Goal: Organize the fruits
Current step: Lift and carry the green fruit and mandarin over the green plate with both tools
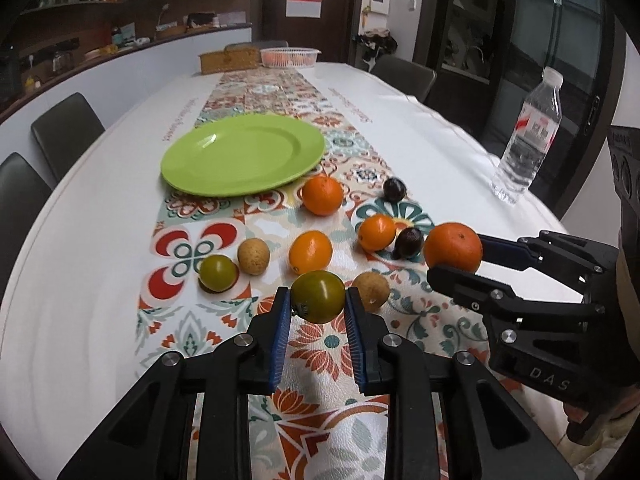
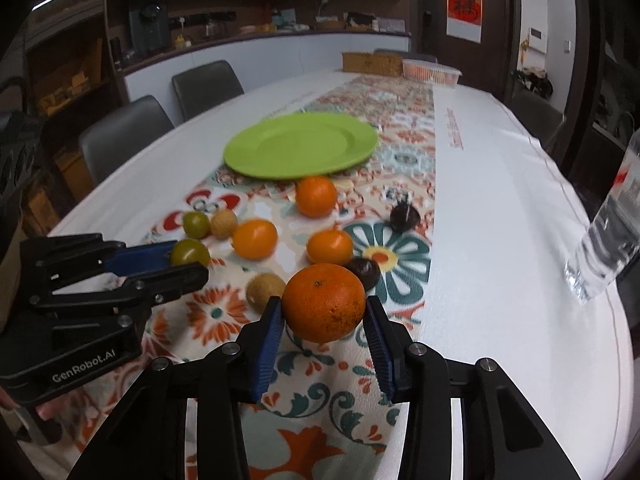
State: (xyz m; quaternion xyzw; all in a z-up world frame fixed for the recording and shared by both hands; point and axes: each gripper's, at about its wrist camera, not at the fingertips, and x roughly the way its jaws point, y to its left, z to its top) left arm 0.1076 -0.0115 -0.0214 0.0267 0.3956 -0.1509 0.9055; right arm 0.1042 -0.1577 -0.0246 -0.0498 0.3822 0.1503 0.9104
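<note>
- Counter (image 1: 420, 92): big, w/ white cloth & flowery runner; fruits sit near the front.
- Green plate (image 1: 242, 155): empty, just behind the fruits. Prob. where they go.
- Big orange (image 2: 324, 302): right gripper (image 2: 324, 312) jaws pinch it on both sides, off the cloth. Round, firm, a bit heavy; bumpy skin helps grip. Hold at the fat middle.
- Green tomato (image 1: 318, 297): left gripper (image 1: 318, 304) jaws pinch it at the middle, lifted. Smooth, slippery, soft-ish, so squeeze gently.
- Still on the cloth: 3 small oranges, e.g. (image 1: 322, 195), a 2nd green tomato (image 1: 218, 273), 2 tan round fruits, e.g. (image 1: 253, 256), light & firm.
- 2 dark fruits, e.g. (image 1: 395, 189): maybe plums; too blurry to tell.
</note>
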